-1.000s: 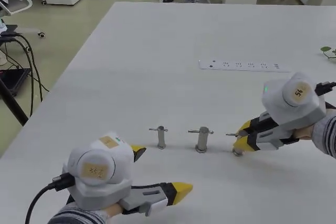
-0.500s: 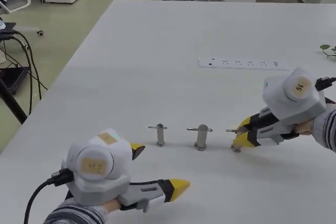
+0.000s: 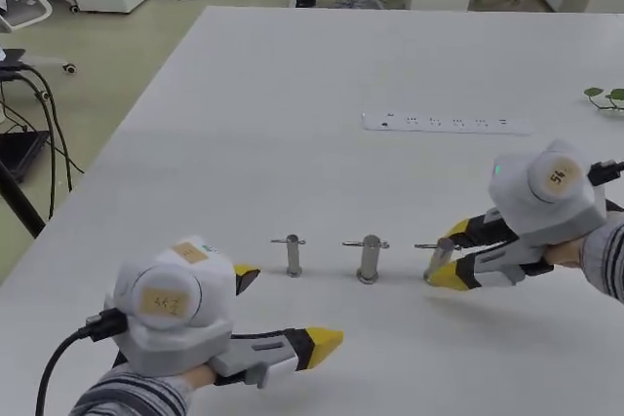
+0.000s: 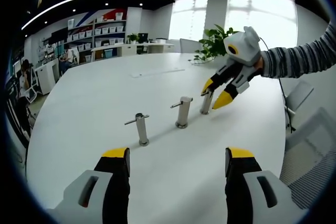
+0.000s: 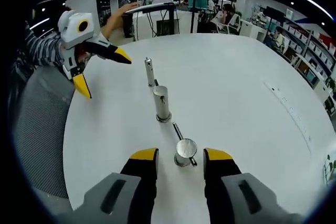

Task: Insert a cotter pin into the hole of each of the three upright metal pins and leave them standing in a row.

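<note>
Three upright metal pins stand in a row on the white table: the left pin (image 3: pixel 292 255), the middle pin (image 3: pixel 368 258) and the right pin (image 3: pixel 436 260). Each has a thin cotter pin through its top. The right pin's cotter pin (image 3: pixel 426 246) sticks out to the left. My right gripper (image 3: pixel 450 254) is open, one yellow-tipped jaw on each side of the right pin (image 5: pixel 185 153), with a gap on both sides. My left gripper (image 3: pixel 286 309) hovers open in front of the row, with nothing between its jaws. From it the row (image 4: pixel 182 113) lies ahead, the right gripper (image 4: pixel 220 91) at its far end.
A white power strip (image 3: pixel 447 124) lies farther back on the table (image 3: pixel 292 104). Green plant leaves (image 3: pixel 606 96) show at the right edge. A black cable (image 3: pixel 58 377) trails from the left gripper. The table's left edge drops to a floor with chairs and cables.
My right gripper's jaws have spread a little wider around the right pin. The left gripper has barely moved. The head camera shifted slightly.
</note>
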{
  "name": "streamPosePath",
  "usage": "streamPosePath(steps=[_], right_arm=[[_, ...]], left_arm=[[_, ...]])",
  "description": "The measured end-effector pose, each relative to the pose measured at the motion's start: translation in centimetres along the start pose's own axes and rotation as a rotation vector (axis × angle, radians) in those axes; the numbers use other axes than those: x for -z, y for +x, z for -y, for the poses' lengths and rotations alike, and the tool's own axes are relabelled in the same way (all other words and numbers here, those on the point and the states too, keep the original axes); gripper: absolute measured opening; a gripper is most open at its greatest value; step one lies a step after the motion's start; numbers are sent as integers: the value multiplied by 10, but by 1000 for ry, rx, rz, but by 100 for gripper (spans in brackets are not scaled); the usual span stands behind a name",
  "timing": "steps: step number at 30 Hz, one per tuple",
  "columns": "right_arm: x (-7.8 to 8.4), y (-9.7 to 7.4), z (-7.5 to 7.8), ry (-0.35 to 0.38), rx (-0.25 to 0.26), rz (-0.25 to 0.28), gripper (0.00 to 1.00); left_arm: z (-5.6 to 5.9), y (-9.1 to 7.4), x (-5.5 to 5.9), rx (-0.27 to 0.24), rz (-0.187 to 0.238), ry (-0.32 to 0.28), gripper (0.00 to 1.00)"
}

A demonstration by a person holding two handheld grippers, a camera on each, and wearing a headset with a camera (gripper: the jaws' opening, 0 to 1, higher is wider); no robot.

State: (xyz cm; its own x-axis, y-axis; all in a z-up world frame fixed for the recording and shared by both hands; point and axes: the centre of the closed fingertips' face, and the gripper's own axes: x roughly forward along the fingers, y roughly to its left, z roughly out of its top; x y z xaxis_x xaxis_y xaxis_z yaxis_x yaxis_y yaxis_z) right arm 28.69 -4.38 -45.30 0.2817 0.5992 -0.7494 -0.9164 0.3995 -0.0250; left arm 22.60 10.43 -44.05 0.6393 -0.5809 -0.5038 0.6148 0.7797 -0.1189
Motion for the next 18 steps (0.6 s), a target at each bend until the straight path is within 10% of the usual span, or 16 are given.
streamPosePath(steps=[18], right_arm=[[-6,-29,-27,224,147,147,71]], left_arm=[[-10,-10,-21,-25,38,-33,89]])
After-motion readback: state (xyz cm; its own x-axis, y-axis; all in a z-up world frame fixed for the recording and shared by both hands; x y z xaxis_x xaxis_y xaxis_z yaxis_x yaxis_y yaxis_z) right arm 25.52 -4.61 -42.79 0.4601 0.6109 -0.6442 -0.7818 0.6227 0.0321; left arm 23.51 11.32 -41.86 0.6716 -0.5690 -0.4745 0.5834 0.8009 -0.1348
